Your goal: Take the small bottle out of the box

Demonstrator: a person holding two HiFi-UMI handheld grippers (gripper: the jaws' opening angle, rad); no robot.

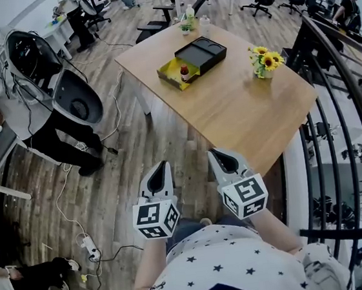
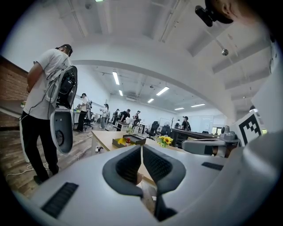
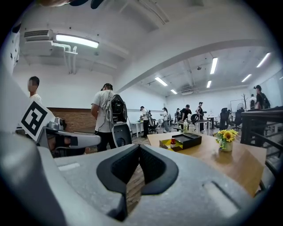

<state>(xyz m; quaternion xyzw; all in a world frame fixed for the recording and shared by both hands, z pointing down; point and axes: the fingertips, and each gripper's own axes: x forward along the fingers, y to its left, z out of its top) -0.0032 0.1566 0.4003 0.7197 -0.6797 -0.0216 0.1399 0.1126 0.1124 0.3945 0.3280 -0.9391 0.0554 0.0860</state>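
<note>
1. Small bottle (image 1: 184,73), red cap, stands upright in the yellow open half of the box (image 1: 171,70). A black half lies beside the yellow one.
2. The box sits on the far part of the wooden table (image 1: 242,114). A pot of yellow flowers (image 1: 265,61) stands to its right, well apart from it.
3. Left gripper (image 1: 162,165): fingers pressed together, nothing between them. It is held level with a slight downward tip, over the plank floor (image 1: 114,181), short of the table's near edge and pointing toward the table.
4. Right gripper (image 1: 217,151): fingers likewise closed flat on each other and empty. It has the same near-level pose and its tip is just beside the table's near edge.
5. Both are held side by side close to the holder's body, marker cubes nearest the star-print shirt (image 1: 226,259), well apart from the box.
6. Left gripper view: bottle (image 2: 128,140) and box (image 2: 136,139) are small and far past the closed tips (image 2: 141,148).
7. Right gripper view: bottle (image 3: 173,141) is right of the closed tips (image 3: 139,147), with the flowers (image 3: 226,136) further right.
8. A person (image 1: 6,96) in a white shirt, carrying a backpack rig, stands on the floor left of the table.
</note>
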